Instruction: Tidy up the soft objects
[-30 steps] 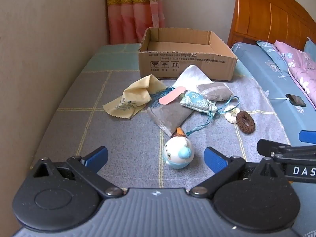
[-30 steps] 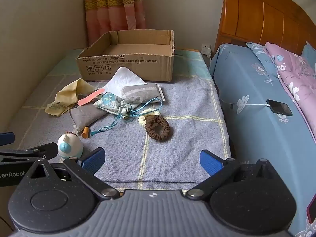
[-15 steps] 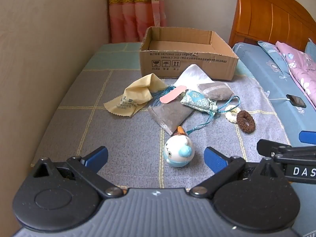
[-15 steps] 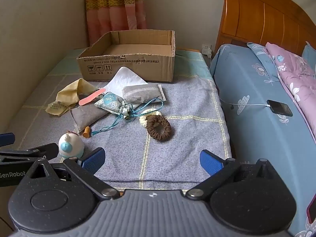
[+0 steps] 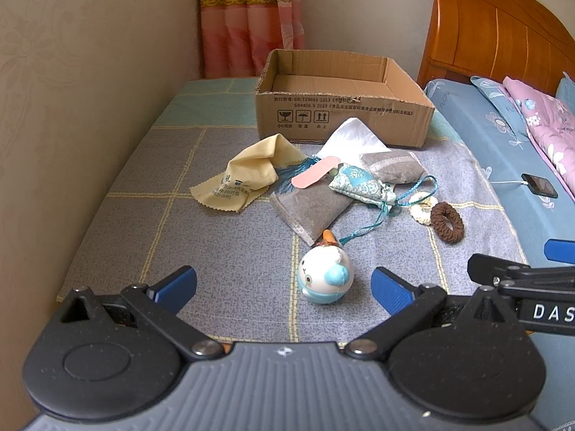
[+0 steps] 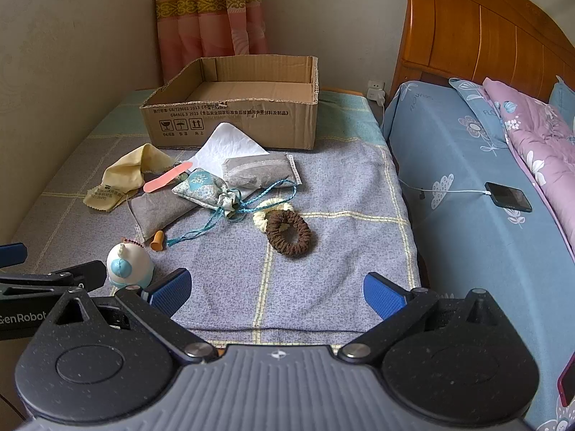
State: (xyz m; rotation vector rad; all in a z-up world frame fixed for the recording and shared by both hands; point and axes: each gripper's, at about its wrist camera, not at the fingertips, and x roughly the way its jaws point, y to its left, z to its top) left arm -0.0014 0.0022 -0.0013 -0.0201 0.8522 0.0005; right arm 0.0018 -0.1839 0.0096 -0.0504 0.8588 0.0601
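A pile of soft items lies on a grey checked blanket [image 5: 222, 251]: a yellow cloth [image 5: 248, 176], grey sachets [image 5: 309, 208], a blue floral pouch [image 5: 359, 181] with a teal cord, a pink strip [image 5: 314, 172], a white cloth [image 5: 354, 136], a cream scrunchie [image 5: 422, 208] and a brown scrunchie [image 5: 447, 222]. A white and blue round plush [image 5: 325, 276] sits nearest, between the jaws of my open left gripper [image 5: 284, 285]. My right gripper [image 6: 275, 289] is open and empty, short of the brown scrunchie [image 6: 289, 232]. An open cardboard box [image 5: 341, 104] stands behind the pile.
A wall runs along the left of the blanket. A curtain [image 5: 251, 18] hangs behind the box. To the right is a blue bed [image 6: 467, 186] with a phone on a cable [image 6: 508, 197], a pink quilt and a wooden headboard [image 6: 485, 36].
Both grippers have crept slightly forward toward the pile. Both stay open and no object has moved.
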